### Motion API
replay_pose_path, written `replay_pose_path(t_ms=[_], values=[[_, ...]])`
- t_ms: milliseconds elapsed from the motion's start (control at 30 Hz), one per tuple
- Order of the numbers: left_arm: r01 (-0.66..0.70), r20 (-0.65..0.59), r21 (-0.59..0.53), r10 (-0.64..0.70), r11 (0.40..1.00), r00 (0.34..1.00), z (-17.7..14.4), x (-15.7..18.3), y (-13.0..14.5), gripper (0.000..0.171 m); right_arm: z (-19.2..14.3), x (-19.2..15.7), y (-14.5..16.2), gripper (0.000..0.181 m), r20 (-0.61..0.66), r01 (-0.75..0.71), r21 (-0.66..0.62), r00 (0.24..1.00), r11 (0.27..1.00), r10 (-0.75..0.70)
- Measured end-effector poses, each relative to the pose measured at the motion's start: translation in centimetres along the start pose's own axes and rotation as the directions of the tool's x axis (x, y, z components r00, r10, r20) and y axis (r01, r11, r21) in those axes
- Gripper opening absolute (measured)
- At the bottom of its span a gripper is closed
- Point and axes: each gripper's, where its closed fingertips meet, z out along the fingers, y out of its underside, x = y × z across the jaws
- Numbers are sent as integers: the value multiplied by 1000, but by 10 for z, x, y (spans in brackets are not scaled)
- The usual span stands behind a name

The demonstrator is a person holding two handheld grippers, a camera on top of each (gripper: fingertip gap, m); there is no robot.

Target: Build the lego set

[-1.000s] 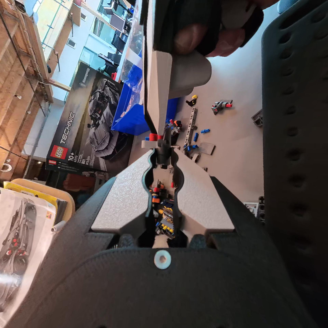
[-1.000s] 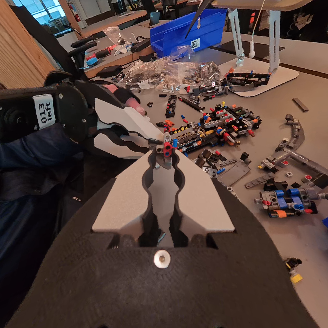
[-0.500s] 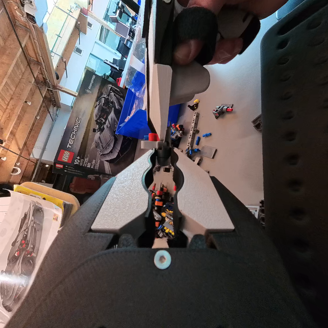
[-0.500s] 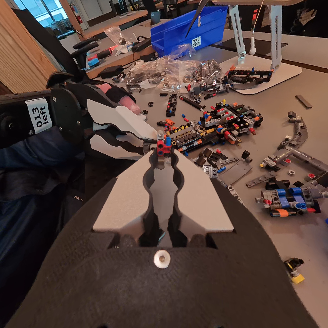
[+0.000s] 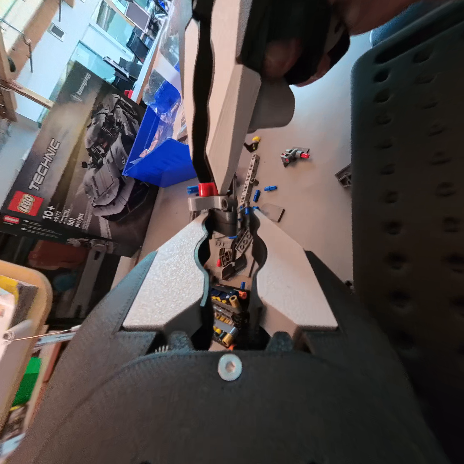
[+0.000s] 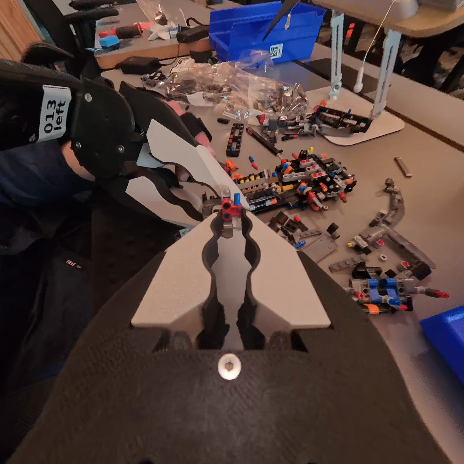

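Note:
A small lego assembly is held in the air between both grippers: a red connector (image 6: 229,208) with a blue pin (image 6: 237,198), a light grey arm (image 5: 208,203) and a dark grey piece (image 5: 226,221). My right gripper (image 6: 231,216) is shut on the red connector; in the left wrist view it comes down from above (image 5: 213,187). My left gripper (image 5: 229,217) stands around the dark grey piece with its jaws a little apart, and a gap shows at the right finger. In the right wrist view it reaches in from the left (image 6: 218,213).
On the grey table lie the long car chassis (image 6: 301,180), loose parts, a curved grey section (image 6: 391,226), a blue-and-grey sub-assembly (image 6: 384,291) and parts bags (image 6: 226,85). A blue bin (image 6: 251,32) and a white stand (image 6: 364,125) are behind. The set box (image 5: 75,163) and a dark chair back (image 5: 406,200) flank the grippers. The tips of both grippers are at nearly the same place.
My left gripper's jaws have widened around the dark grey piece. Both grippers have shifted with the assembly; the right one stays shut on the red connector.

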Motion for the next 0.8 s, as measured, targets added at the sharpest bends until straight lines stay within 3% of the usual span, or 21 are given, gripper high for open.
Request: replay_pose_path(t_ms=[167,367,467,633,800], values=[[156,-78,66,-151,986,985,-5,-2,-4,30,-7,1,-10,12,-1,1,65,1000,998,-1],[371,-190,114,-346,922,919,-11,-8,-6,37,-26,2,-32,12,8,-14,214,1000,977,13],[505,-271,169,-452,846,850,-18,-14,-15,44,-33,4,-35,12,11,-24,249,1000,968,22],[678,-400,210,-571,704,717,-29,-26,-23,46,-23,-2,-26,12,18,16,187,1000,982,-20],[745,-520,171,-584,645,624,-31,-16,-29,47,-16,-12,-28,12,15,96,166,995,981,-99]])
